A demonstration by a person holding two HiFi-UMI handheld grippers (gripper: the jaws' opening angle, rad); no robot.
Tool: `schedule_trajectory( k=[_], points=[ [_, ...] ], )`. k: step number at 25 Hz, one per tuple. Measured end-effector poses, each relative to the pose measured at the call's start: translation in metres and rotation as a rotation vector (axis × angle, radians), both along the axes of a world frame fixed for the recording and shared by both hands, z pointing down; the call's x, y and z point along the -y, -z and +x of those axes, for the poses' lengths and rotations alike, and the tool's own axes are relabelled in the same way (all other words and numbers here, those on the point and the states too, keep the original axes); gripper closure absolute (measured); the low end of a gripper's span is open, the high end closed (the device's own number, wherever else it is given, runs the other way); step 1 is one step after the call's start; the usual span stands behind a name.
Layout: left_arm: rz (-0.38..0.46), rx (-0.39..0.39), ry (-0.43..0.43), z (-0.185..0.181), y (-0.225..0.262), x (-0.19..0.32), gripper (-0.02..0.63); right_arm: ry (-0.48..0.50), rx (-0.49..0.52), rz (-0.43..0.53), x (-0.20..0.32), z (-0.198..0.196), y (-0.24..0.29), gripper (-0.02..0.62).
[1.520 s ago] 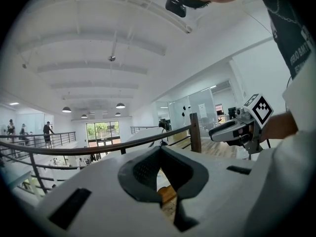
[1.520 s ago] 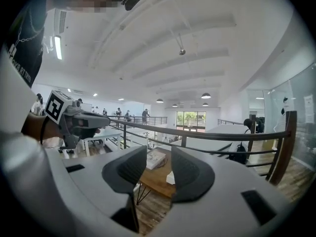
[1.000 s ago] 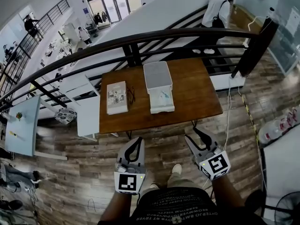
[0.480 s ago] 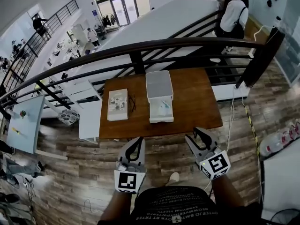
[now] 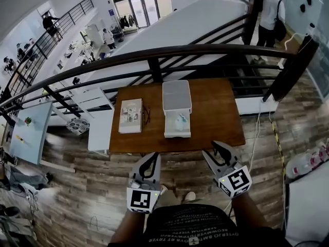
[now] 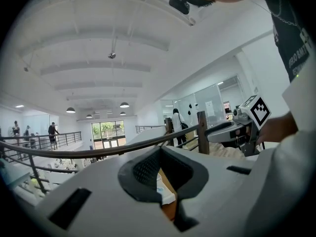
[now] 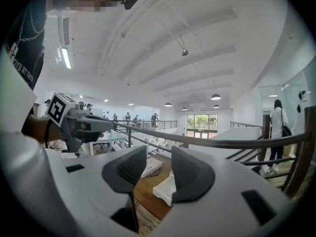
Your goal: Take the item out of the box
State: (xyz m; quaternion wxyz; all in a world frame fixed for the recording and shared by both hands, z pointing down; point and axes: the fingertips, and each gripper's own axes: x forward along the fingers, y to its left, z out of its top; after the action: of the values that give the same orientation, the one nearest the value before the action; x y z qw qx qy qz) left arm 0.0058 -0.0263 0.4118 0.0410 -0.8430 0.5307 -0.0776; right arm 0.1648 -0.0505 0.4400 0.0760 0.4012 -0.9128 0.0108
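A white box (image 5: pixel 177 126) stands open on the brown table (image 5: pixel 216 117), its lid (image 5: pixel 176 95) laid back toward the railing. A pale bluish item (image 5: pixel 180 121) lies inside it. Both grippers hover over the wood floor, short of the table's near edge. My left gripper (image 5: pixel 150 159) is open and holds nothing; in the left gripper view (image 6: pixel 160 174) the box (image 6: pixel 162 191) shows through the gap. My right gripper (image 5: pixel 215 149) is also open and holds nothing, and the right gripper view (image 7: pixel 157 169) shows the box (image 7: pixel 165 189) beyond its pads.
A book (image 5: pixel 130 115) and a pair of glasses (image 5: pixel 146 115) lie left of the box. A dark railing (image 5: pixel 169 53) runs behind the table. A low white table (image 5: pixel 100 130) stands at the left, and a cable (image 5: pixel 253 138) hangs at the right. A person (image 5: pixel 271 12) stands beyond the railing.
The table and box have drawn closer to both grippers in the head view. Both grippers keep the same open pose. The person beyond the railing has shifted to the right.
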Motion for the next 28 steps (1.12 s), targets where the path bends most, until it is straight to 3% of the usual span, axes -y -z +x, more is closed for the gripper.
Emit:
schedule_trajectory(
  k=[13,28],
  points=[
    [-0.007,0.015,-0.023,-0.017,-0.007,0.031,0.6,-0.022,0.011,-0.016,0.031,-0.017,-0.011,0.442],
    [-0.034,0.012,-0.04,-0.066,-0.014,0.121,0.6,-0.043,-0.004,-0.032,0.119,-0.067,-0.015,0.44]
  ],
)
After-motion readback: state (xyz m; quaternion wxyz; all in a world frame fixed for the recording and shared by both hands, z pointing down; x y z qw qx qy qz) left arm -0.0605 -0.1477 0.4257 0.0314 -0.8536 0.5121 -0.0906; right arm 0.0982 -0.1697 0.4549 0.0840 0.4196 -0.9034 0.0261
